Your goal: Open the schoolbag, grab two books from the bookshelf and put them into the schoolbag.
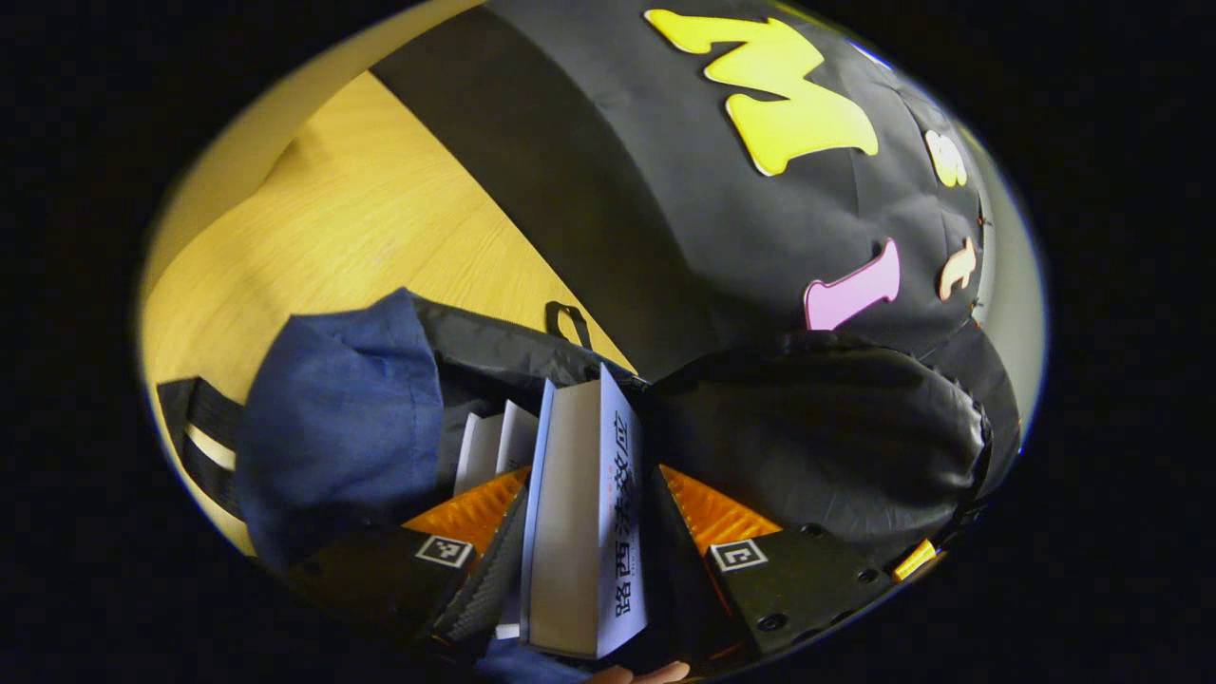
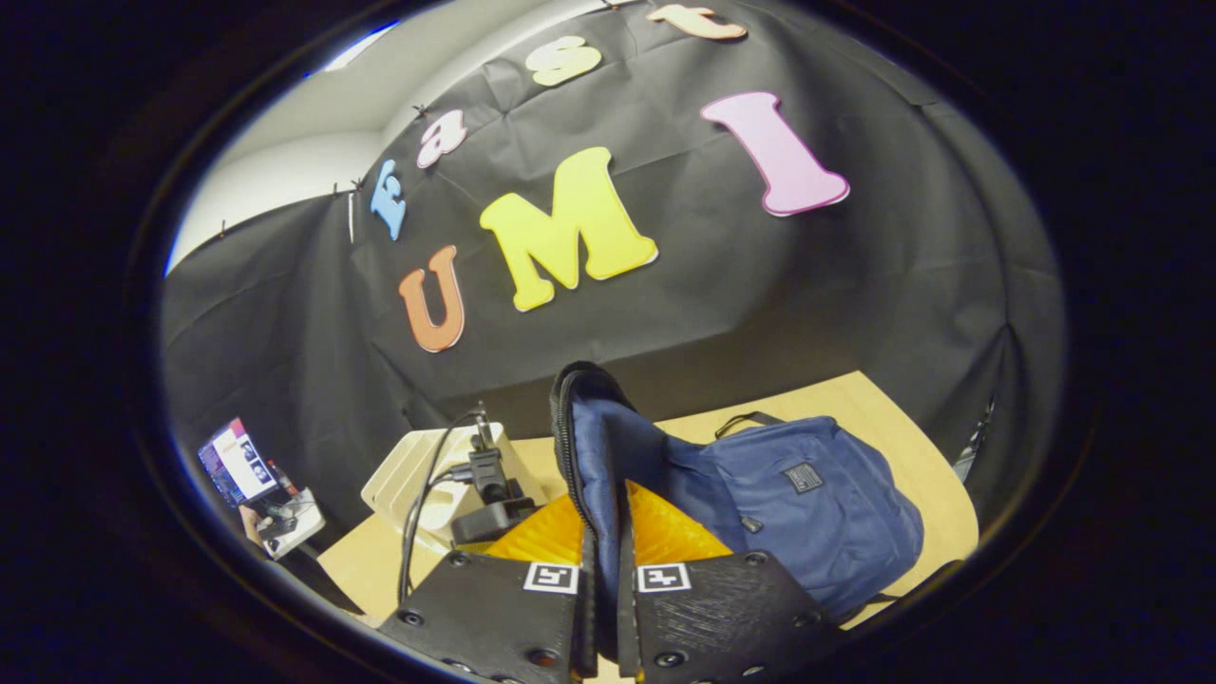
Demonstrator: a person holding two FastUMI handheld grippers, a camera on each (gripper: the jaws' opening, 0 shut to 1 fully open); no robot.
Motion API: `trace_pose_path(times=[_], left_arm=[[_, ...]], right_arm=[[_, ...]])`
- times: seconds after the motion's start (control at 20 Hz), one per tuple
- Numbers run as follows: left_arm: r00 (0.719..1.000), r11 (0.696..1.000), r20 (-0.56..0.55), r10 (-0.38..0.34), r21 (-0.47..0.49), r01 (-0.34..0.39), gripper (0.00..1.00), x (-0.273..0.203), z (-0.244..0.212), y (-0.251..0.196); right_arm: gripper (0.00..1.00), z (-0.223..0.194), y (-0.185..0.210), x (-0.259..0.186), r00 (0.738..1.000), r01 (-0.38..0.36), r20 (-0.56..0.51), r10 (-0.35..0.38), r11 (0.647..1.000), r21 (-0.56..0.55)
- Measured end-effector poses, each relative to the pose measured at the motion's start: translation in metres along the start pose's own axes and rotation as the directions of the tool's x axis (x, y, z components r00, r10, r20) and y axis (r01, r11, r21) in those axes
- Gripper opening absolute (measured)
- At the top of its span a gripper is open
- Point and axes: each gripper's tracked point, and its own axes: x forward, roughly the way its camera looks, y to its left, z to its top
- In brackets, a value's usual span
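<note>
While the pale wooden desk [image 1: 361, 228] carries everything, the largest task item on it is the soft navy fabric schoolbag [image 2: 807, 513], which lies slumped and looks limp enough to sag shut unless held. The right gripper [image 2: 605, 608] is closed on the bag's zip-edged flap [image 2: 594, 446], both fingers pinching it and holding it upright, so the mouth stays open; that stiffer zipped rim seems the best place to grip such floppy cloth. In the left gripper view, the left gripper [image 1: 589, 560] clamps a white paperback book with a printed spine [image 1: 584, 513], poised at the bag's opening [image 1: 494, 370], with another pale book [image 1: 494, 446] already standing inside just beside it. The book looks rigid and fairly light, best pinched across its covers near the spine so the pages cannot fan.
</note>
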Motion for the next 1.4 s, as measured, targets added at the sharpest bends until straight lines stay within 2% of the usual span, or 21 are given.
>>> trace_pose_path(times=[0.2, 0.4, 0.55, 0.65, 0.8, 1.05, 1.1, 1.25, 1.35, 1.4], left_arm=[[0.996, 0.989, -0.009, 0.088, 0.12, -0.086, 0.79, -0.015, 0.002, 0.013], [0.997, 0.982, 0.018, 0.075, 0.173, -0.077, 0.79, -0.036, 0.017, 0.0], [0.994, 0.966, 0.05, 0.093, 0.236, -0.102, 0.79, -0.059, 0.028, -0.005], [0.994, 0.952, 0.068, 0.082, 0.291, -0.098, 0.79, -0.074, 0.034, -0.012], [0.986, 0.92, 0.138, 0.09, 0.367, -0.135, 0.79, -0.1, 0.049, -0.013], [0.984, 0.91, 0.174, 0.026, 0.404, -0.095, 0.79, -0.143, 0.055, -0.019], [0.981, 0.91, 0.192, 0.016, 0.403, -0.094, 0.79, -0.152, 0.059, -0.018], [0.974, 0.91, 0.227, -0.004, 0.405, -0.091, 0.79, -0.177, 0.068, -0.009], [0.968, 0.909, 0.251, 0.015, 0.401, -0.118, 0.79, -0.194, 0.072, -0.002], [0.963, 0.904, 0.269, 0.026, 0.405, -0.137, 0.79, -0.203, 0.074, 0.003]], right_arm=[[0.08, -0.002, -0.006, -0.004, 1.0, 0.027, -0.001, -0.027, 1.0, -0.001], [0.08, -0.007, -0.009, -0.007, 0.998, 0.058, 0.001, -0.058, 0.998, 0.005], [0.07, -0.008, -0.012, -0.008, 0.995, 0.101, 0.005, -0.101, 0.995, -0.003], [0.08, -0.008, -0.015, -0.01, 0.991, 0.132, 0.01, -0.132, 0.991, 0.007], [0.09, -0.011, -0.021, -0.012, 0.984, 0.179, 0.011, -0.179, 0.984, 0.009], [0.11, -0.021, -0.033, -0.02, 0.964, 0.264, 0.024, -0.264, 0.964, -0.027], [0.17, -0.024, -0.034, -0.021, 0.961, 0.275, 0.018, -0.275, 0.961, -0.034], [0.2, -0.032, -0.032, -0.021, 0.952, 0.307, 0.024, -0.306, 0.949, -0.068], [0.17, -0.038, -0.031, -0.023, 0.942, 0.335, 0.028, -0.334, 0.937, -0.099], [0.22, -0.043, -0.032, -0.022, 0.936, 0.352, 0.025, -0.351, 0.929, -0.116]])
